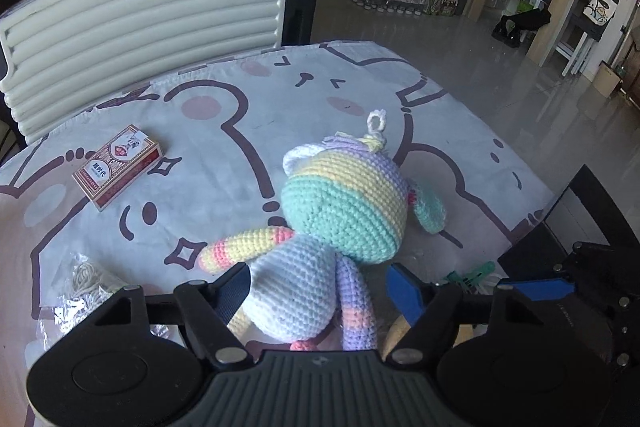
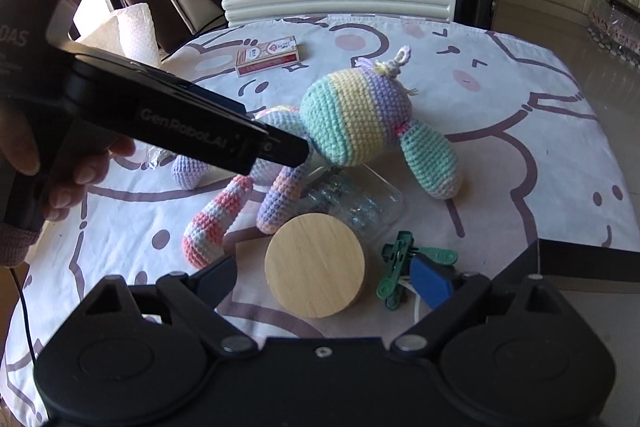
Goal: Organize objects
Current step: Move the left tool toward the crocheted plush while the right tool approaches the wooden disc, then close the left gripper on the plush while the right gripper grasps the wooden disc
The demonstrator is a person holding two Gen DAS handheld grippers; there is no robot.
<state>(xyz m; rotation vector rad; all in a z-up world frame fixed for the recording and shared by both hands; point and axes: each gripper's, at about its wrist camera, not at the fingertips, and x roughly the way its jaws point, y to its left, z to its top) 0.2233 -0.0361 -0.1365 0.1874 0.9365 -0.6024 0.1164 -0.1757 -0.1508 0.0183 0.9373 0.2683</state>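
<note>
Your left gripper [image 2: 280, 147] hides part of the doll [image 2: 352, 123] | the doll covers most of the jar [image 2: 360, 203] | the words on the box [image 1: 118, 165] are too small to read | the bag [image 1: 86, 287] is partly behind your gripper's frame | the suitcase [image 1: 152, 23] is cut off at the left edge

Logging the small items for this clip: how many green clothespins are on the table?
2, lying crossed over each other just right of the wooden lid, by the right tool's blue pad. More may be hidden behind the tools.
</note>
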